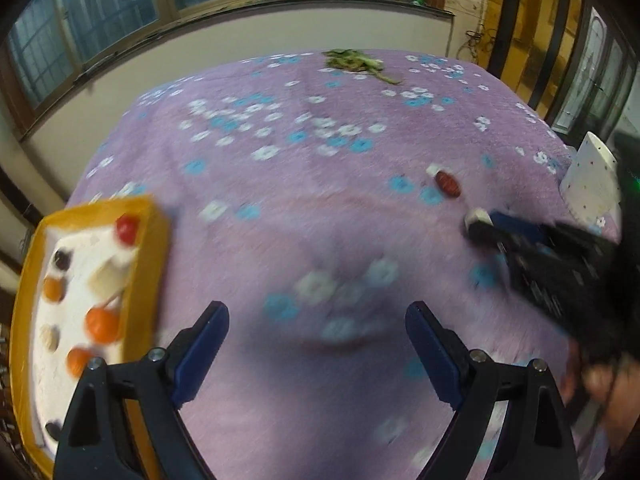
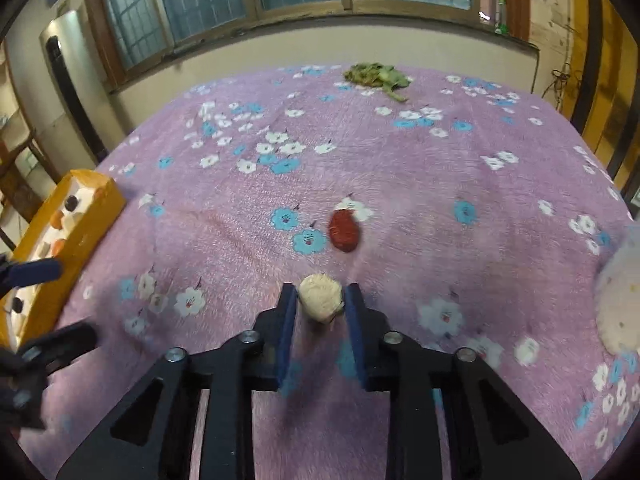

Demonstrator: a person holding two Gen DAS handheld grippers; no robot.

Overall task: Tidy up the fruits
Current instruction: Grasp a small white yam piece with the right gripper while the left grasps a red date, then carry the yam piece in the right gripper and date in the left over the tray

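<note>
My right gripper (image 2: pixel 320 294) is shut on a pale beige round fruit (image 2: pixel 321 298) and holds it just above the purple flowered cloth (image 2: pixel 400 168). A dark red date (image 2: pixel 344 230) lies on the cloth just beyond it. In the left wrist view the right gripper (image 1: pixel 478 220) with the pale fruit (image 1: pixel 476 217) is at the right, near the red date (image 1: pixel 448 184). My left gripper (image 1: pixel 316 314) is open and empty over the cloth. The orange tray (image 1: pixel 154 256) with a white insert holds orange, red and dark fruits at its left. The tray (image 2: pixel 96 216) also shows at the left of the right wrist view.
A white spotted cup (image 1: pixel 592 180) stands at the right edge of the table; it shows blurred in the right wrist view (image 2: pixel 620 300). A bunch of green leaves (image 2: pixel 376 74) lies at the far edge. A wall with windows is behind the table.
</note>
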